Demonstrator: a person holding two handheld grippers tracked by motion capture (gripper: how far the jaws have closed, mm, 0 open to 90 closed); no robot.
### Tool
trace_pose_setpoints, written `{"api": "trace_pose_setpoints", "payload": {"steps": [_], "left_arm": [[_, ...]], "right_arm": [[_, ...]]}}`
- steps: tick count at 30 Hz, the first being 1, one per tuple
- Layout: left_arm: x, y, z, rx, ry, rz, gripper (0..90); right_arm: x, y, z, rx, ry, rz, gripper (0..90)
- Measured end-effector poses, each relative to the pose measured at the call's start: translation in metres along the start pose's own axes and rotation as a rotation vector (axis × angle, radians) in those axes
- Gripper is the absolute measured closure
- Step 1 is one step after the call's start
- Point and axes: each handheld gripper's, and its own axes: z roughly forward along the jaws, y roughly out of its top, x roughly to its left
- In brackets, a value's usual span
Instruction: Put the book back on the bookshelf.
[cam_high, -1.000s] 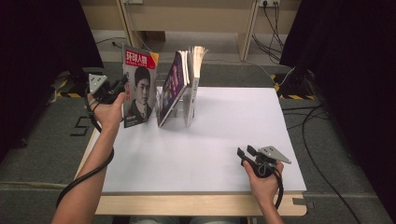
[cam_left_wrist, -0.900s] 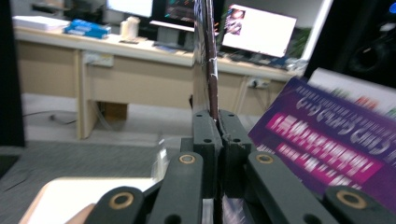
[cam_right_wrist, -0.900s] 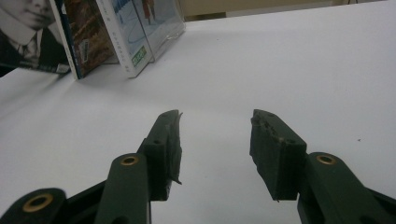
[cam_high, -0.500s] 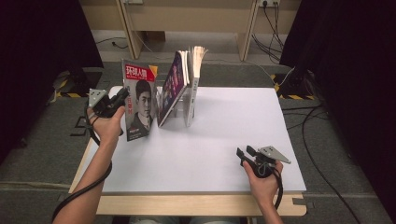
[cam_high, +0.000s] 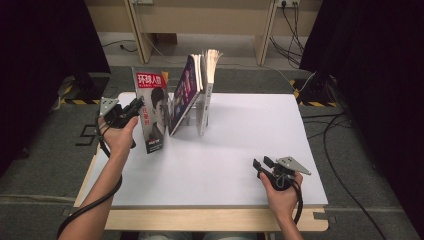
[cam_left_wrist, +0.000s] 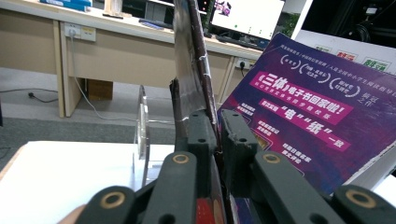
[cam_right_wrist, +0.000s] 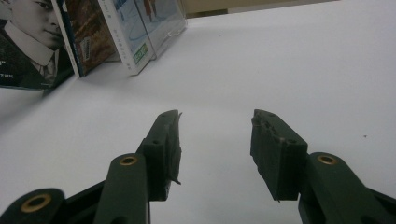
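A magazine with a portrait cover (cam_high: 150, 107) stands tilted at the table's left edge, its lower edge on the white top. My left gripper (cam_high: 137, 106) holds its left side. In the left gripper view the magazine's edge (cam_left_wrist: 189, 70) runs up between the jaws of that gripper (cam_left_wrist: 218, 116); the jaws have just been opening a little, but the pads still lie against it. A purple magazine (cam_high: 184, 95) (cam_left_wrist: 299, 116) leans in the clear rack (cam_high: 200, 112) just to the right. My right gripper (cam_high: 260, 164) (cam_right_wrist: 217, 116) rests open near the front right with nothing between its jaws.
Several more books (cam_high: 209, 65) stand upright in the rack's right side. The white tabletop (cam_high: 250, 125) stretches bare between the rack and my right hand. A clear rack divider (cam_left_wrist: 142, 126) stands left of the held magazine. Desks and cables lie beyond the table.
My left hand has lowered the portrait magazine from above the rack's left side down until it stands on the table. The right hand has stayed still.
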Motion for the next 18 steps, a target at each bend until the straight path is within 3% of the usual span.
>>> {"api": "trace_pose_setpoints", "payload": {"steps": [8,18], "left_arm": [[0.003,0.002,0.013,0.048,0.008,-0.054,76.6],[0.001,0.008,0.03,0.118,0.023,-0.107,77.0]], "right_arm": [[0.002,-0.001,0.003,0.018,0.01,0.004,51.4],[0.0,-0.003,0.006,0.038,0.016,0.017,50.7]]}}
